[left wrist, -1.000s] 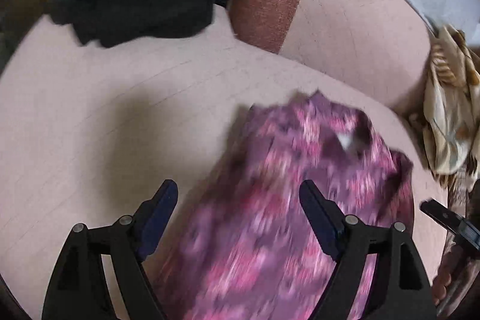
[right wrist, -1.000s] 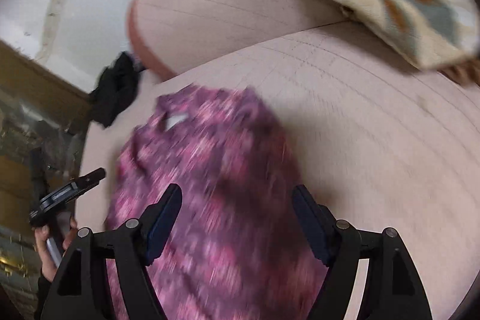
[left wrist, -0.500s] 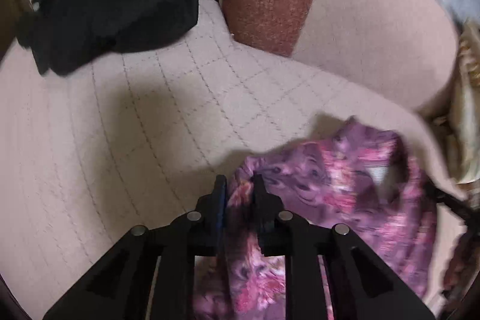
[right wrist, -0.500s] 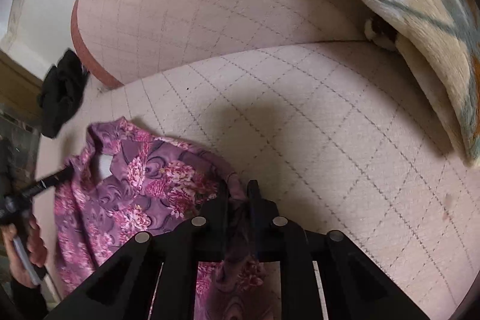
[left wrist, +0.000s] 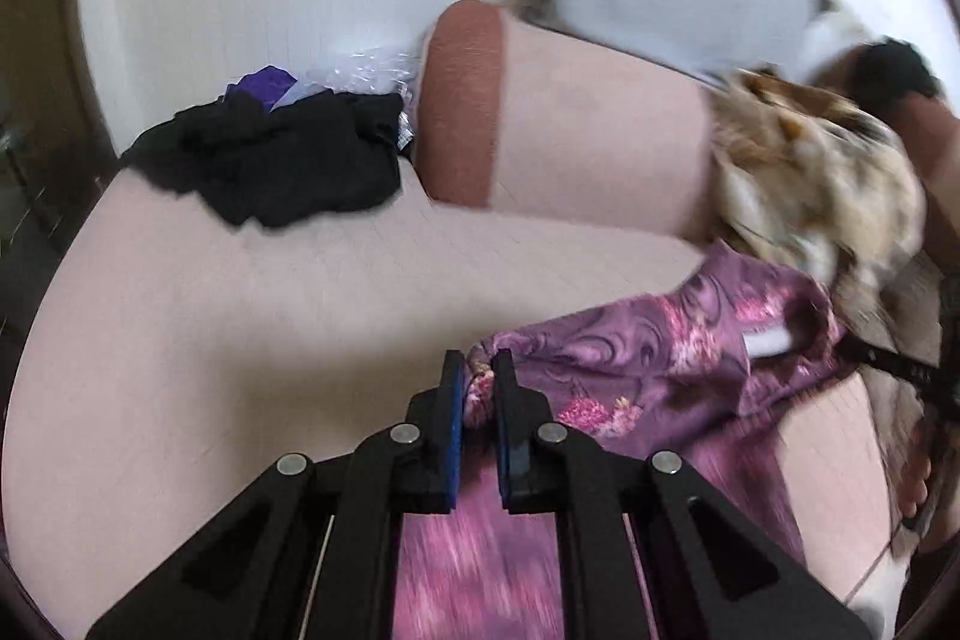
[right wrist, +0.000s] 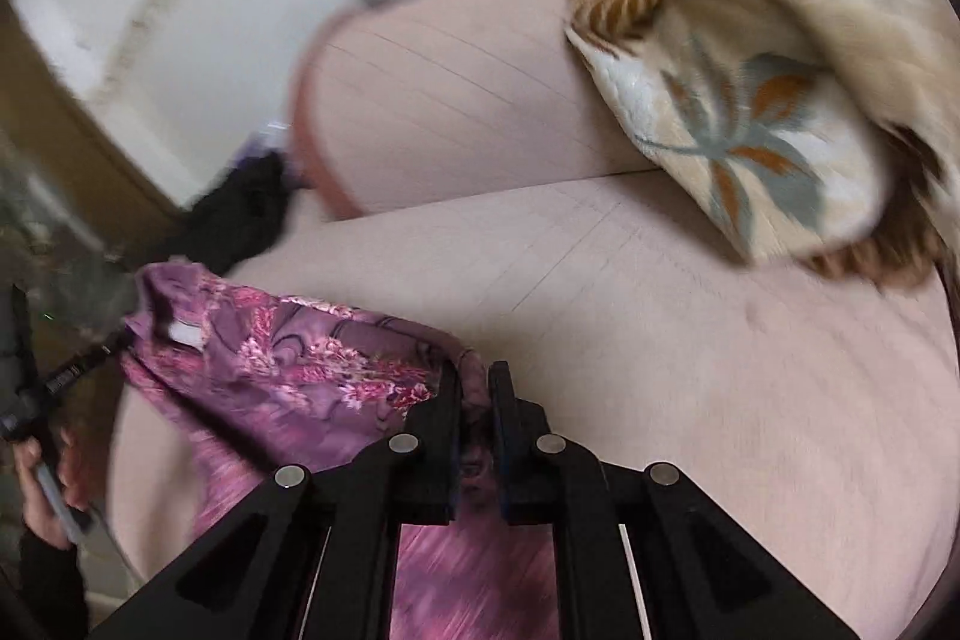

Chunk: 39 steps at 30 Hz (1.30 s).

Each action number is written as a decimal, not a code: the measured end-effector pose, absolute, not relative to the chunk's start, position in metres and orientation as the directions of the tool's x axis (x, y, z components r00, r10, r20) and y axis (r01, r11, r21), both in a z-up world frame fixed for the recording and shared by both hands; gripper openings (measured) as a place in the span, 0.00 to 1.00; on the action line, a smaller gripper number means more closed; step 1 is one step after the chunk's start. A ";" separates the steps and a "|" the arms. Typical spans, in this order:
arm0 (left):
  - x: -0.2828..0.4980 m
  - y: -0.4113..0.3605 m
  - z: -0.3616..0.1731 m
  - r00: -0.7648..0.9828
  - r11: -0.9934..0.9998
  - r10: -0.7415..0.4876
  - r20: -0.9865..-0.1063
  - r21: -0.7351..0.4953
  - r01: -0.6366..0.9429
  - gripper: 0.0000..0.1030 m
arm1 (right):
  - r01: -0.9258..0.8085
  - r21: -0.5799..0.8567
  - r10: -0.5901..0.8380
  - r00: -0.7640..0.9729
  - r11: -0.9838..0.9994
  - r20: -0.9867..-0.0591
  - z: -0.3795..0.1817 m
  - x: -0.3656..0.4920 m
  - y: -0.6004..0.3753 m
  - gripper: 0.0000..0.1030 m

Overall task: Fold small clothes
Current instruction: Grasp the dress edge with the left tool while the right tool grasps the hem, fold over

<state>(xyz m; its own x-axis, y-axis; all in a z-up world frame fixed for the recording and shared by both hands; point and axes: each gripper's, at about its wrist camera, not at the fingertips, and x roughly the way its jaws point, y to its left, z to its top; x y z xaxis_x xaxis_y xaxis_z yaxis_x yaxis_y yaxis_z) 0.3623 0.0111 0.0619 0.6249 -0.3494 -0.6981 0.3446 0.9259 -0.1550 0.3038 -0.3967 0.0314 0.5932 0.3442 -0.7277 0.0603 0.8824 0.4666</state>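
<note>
No text is showing legibly anywhere in either view. A white label (left wrist: 767, 342) is sitting inside the neck of the purple floral garment (left wrist: 648, 364), off to the right of the left gripper (left wrist: 478, 376), but motion blur is leaving it blank. In the right wrist view the same label (right wrist: 185, 334) is lying to the left of the right gripper (right wrist: 475, 382), equally unreadable. Farther left there, the black bar (right wrist: 66, 376) of the other handheld tool is carrying a small strip of pale lettering, too blurred and too small to make out.
</note>
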 end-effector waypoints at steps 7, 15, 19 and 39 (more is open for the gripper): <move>0.190 0.063 -0.005 0.565 0.902 -0.415 -0.713 -0.243 0.357 0.08 | 0.122 0.586 0.416 0.590 0.801 -0.692 -0.006 0.095 -0.380 0.07; 0.168 0.091 -0.076 0.450 0.908 -0.416 -0.790 -0.391 0.152 0.08 | 0.226 0.600 0.412 0.543 0.768 -0.732 -0.051 0.042 -0.367 0.07; 0.155 0.097 -0.075 0.419 0.916 -0.400 -0.815 -0.362 0.172 0.08 | 0.226 0.575 0.399 0.523 0.787 -0.753 -0.055 0.026 -0.359 0.07; 0.117 0.110 -0.050 0.498 0.916 -0.386 -0.777 -0.387 0.105 0.73 | 0.213 0.593 0.399 0.561 0.777 -0.725 -0.029 -0.013 -0.348 0.70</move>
<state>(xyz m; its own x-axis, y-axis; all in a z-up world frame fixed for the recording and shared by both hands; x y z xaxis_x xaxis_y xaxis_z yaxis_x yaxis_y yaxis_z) 0.1172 0.1102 -0.0496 0.4975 -0.3858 -0.7769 0.1053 0.9159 -0.3873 -0.0128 -0.3481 -0.0287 0.5611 0.3993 -0.7251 0.2134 0.7766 0.5928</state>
